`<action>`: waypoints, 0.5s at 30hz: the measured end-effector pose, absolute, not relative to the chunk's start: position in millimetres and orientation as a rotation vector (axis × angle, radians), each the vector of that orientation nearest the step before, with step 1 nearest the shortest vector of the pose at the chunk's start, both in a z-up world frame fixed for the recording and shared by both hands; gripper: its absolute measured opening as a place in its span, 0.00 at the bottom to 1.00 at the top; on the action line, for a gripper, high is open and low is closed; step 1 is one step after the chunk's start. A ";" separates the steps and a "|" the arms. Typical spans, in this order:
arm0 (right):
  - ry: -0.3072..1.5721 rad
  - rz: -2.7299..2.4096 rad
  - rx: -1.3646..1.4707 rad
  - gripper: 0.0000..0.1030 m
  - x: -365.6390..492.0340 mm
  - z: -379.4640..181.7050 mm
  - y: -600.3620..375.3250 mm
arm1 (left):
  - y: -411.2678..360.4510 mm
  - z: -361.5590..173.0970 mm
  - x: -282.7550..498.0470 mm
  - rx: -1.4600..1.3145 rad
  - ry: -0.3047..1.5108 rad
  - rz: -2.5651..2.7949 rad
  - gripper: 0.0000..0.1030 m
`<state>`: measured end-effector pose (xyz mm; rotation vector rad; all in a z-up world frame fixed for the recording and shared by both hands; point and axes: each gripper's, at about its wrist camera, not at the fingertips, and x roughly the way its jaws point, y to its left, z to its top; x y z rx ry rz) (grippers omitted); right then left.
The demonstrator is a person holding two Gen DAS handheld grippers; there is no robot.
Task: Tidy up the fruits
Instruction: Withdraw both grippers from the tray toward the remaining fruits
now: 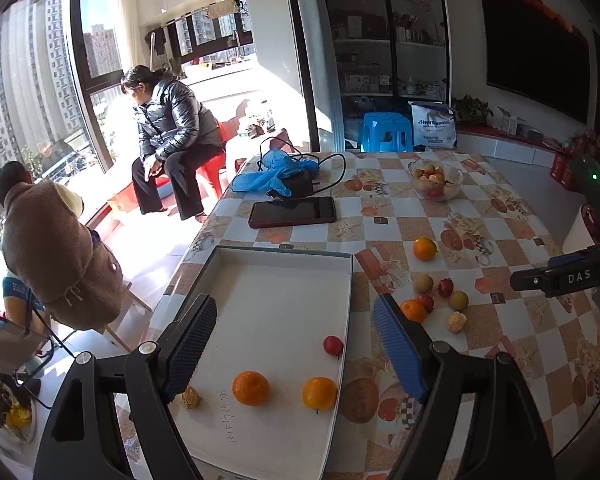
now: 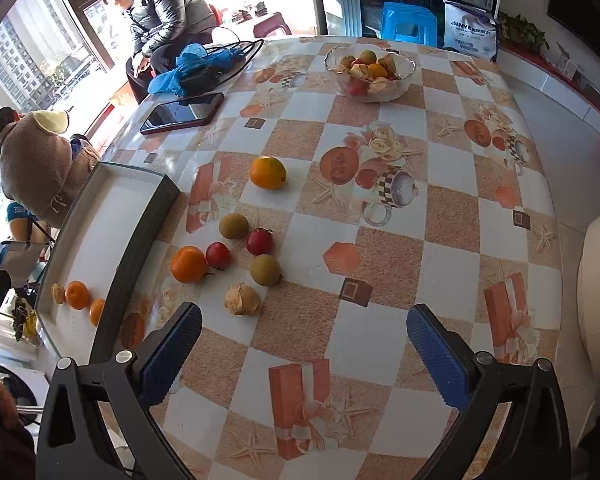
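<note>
1. Two stations on one big checked table [image 2: 452,264]: a white tray [image 1: 276,296] at its left edge, and a loose cluster of fruit on the cloth just beside the tray's right wall.

2. We count four pieces already in the tray: an orange [image 1: 250,387], a second orange [image 1: 319,392], a small red fruit [image 1: 333,346] close to the right wall, and a pale wrinkled piece [image 1: 189,397] partly behind the left finger.

3. Still out on the cloth: a lone orange [image 2: 267,172] farthest from us, then a tight knot of two brown fruits [image 2: 233,225], two red ones [image 2: 260,241], another orange [image 2: 188,264], and a pale peeled-looking piece [image 2: 241,299] nearest the right gripper.

4. A glass bowl [image 2: 370,74] of mixed fruit sits well apart at the far side. Whether it counts in the job, we cannot say.

5. Left gripper [image 1: 294,344] hangs over the tray, jaws wide apart, nothing between them.

6. Right gripper [image 2: 304,346] is over bare cloth just short of the cluster, jaws also wide and empty.

7. Risks as we judge them:
   - The knot is packed close, some pieces touching; a finger coming down between them could nudge a round neighbour rolling.
   - The tray overhangs near the table edge; a knock on its wall could shift it.
   - The peeled piece looks soft and may crush under a firm squeeze.
</note>
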<state>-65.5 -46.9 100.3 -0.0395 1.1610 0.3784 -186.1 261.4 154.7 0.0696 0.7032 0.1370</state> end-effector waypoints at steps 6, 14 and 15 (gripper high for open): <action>1.186 0.370 -0.036 1.00 -71.5 79.5 -57.8 | 231.2 130.3 -179.4 0.091 0.773 0.073 0.82; 1.262 0.314 -0.104 1.00 -83.0 22.0 -73.9 | 194.5 78.5 -162.7 0.069 0.940 -0.048 0.82; 1.258 0.301 -0.115 1.00 -84.2 16.1 -77.5 | 189.2 72.5 -161.8 0.072 0.953 -0.059 0.82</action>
